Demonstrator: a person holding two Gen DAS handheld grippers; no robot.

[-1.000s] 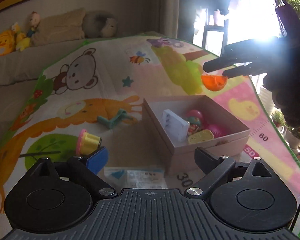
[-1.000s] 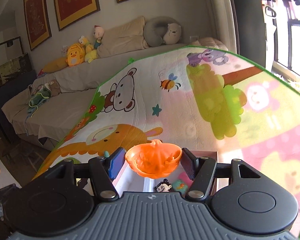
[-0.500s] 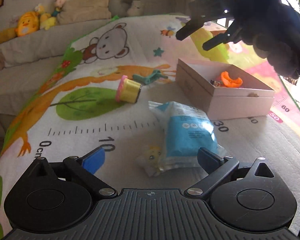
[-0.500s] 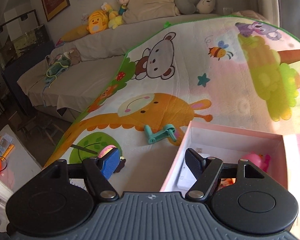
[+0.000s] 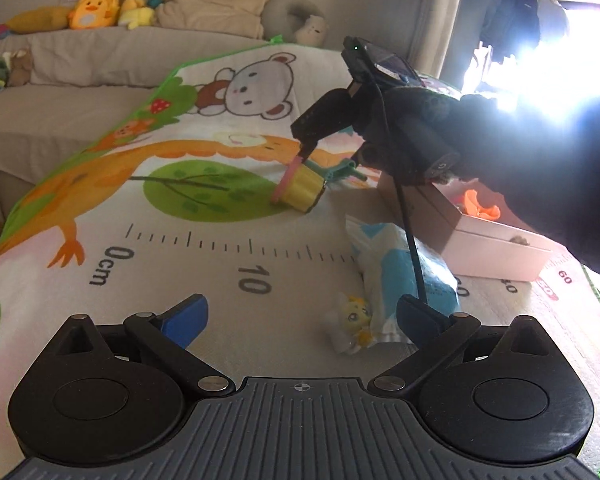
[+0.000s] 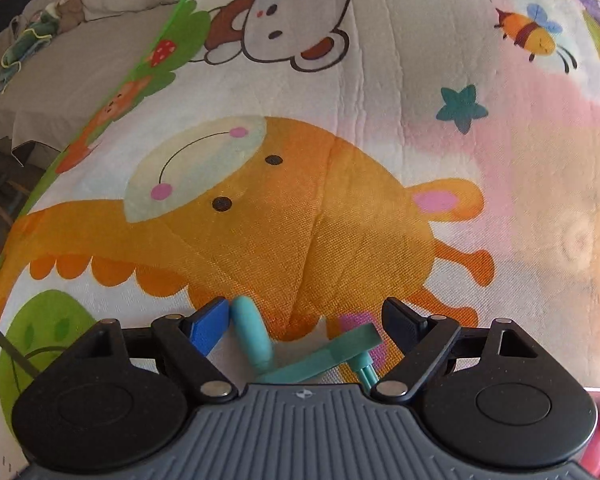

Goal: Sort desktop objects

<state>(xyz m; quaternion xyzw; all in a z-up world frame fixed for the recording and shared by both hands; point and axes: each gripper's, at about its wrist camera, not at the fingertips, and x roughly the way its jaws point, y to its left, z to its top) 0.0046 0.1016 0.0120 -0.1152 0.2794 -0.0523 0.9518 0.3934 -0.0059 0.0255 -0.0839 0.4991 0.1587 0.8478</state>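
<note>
**A:** Where does the left hand-held gripper (image 5: 300,318) stand?

**B:** Low over the play mat (image 5: 204,264), its jaws spread wide with nothing between them; a small yellow-and-white figurine (image 5: 350,322) lies just ahead of its right finger, touching the near end of a blue-and-white packet (image 5: 404,268).

**A:** And the right hand-held gripper (image 6: 306,318)?

**B:** Its jaws are opening, pointed steeply down at the mat; a teal plastic toy (image 6: 300,354) lies between the fingers on the mat, its rounded end just beside the blue pad (image 6: 206,326); the pads do not press on it, so it grips nothing.

**A:** What does the left view show of that hand?

**B:** A dark gloved hand (image 5: 440,136) carrying the right gripper above the teal toy (image 5: 338,170); a yellow cupcake-shaped toy (image 5: 298,188) with a pink rim lies on its side just beside it.

**A:** And the box?

**B:** A pale cardboard box (image 5: 496,252) sits to the right of the packet, partly behind the gloved hand; an orange piece (image 5: 480,208) lies inside it; plush toys (image 5: 100,4) line the sofa behind.
</note>
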